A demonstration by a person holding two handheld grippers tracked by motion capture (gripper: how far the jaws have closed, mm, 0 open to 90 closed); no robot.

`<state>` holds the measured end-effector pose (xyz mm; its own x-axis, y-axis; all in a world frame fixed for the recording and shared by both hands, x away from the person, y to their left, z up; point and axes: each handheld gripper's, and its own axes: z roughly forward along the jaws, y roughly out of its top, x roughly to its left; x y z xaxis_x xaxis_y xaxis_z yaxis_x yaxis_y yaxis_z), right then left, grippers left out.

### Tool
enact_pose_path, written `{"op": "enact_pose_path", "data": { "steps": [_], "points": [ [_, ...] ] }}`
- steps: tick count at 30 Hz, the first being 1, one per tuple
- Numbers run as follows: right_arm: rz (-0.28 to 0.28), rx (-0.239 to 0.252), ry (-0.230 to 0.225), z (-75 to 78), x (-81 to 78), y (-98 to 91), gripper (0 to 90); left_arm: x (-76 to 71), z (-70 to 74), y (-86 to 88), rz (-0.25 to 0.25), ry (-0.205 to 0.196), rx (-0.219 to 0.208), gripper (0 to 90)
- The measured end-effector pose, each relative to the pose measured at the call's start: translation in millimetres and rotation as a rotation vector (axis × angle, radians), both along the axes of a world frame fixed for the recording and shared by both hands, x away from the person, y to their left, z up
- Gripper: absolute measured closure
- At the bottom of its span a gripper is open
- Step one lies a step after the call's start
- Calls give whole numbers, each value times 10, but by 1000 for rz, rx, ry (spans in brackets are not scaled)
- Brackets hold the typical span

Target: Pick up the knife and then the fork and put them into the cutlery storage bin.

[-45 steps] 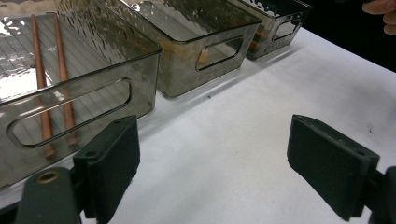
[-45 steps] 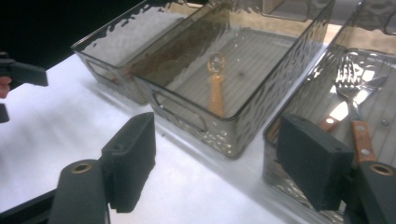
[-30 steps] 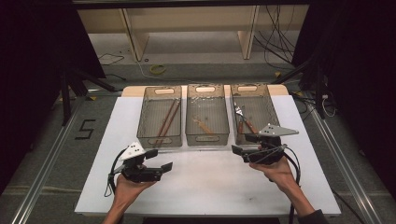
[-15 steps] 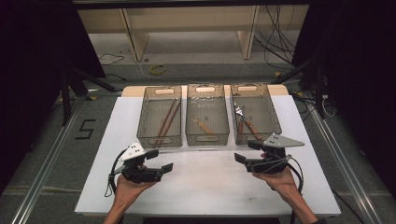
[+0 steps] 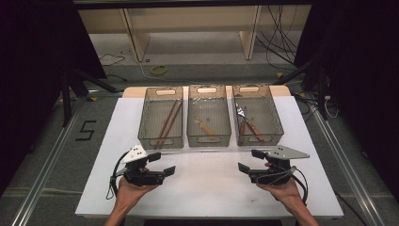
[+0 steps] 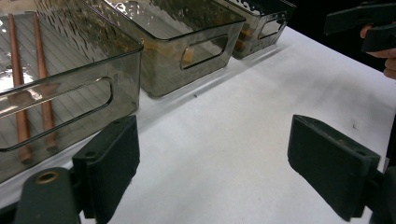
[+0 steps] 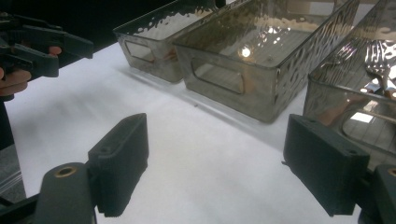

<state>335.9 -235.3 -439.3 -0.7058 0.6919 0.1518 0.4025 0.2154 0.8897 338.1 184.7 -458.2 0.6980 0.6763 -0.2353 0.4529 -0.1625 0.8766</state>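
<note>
High view: my right hand-held gripper has pulled back from the fork bin, jaws spread, empty. My left hand-held gripper waits, spread too.

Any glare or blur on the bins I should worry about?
Right gripper view: bright glare spots on the middle bin floor and the fork in the right bin. Left gripper view: rippled walls distort the chopsticks. High view: even light, dark surroundings.

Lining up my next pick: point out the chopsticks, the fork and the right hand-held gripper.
chopsticks (image 5: 167,120), high view, mid-shaft in the left bin
fork (image 5: 241,113), high view, metal head in the right bin
right hand-held gripper (image 5: 248,161), high view, between its open fingertips
</note>
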Motion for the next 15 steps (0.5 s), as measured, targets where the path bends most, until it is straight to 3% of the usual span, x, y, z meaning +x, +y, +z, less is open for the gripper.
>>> {"op": "enact_pose_path", "data": {
  "steps": [15],
  "points": [
    [-14,-20,10,-132,-97,-42,224,-27,-17,-15,-12,0,0,162]
  ]
}}
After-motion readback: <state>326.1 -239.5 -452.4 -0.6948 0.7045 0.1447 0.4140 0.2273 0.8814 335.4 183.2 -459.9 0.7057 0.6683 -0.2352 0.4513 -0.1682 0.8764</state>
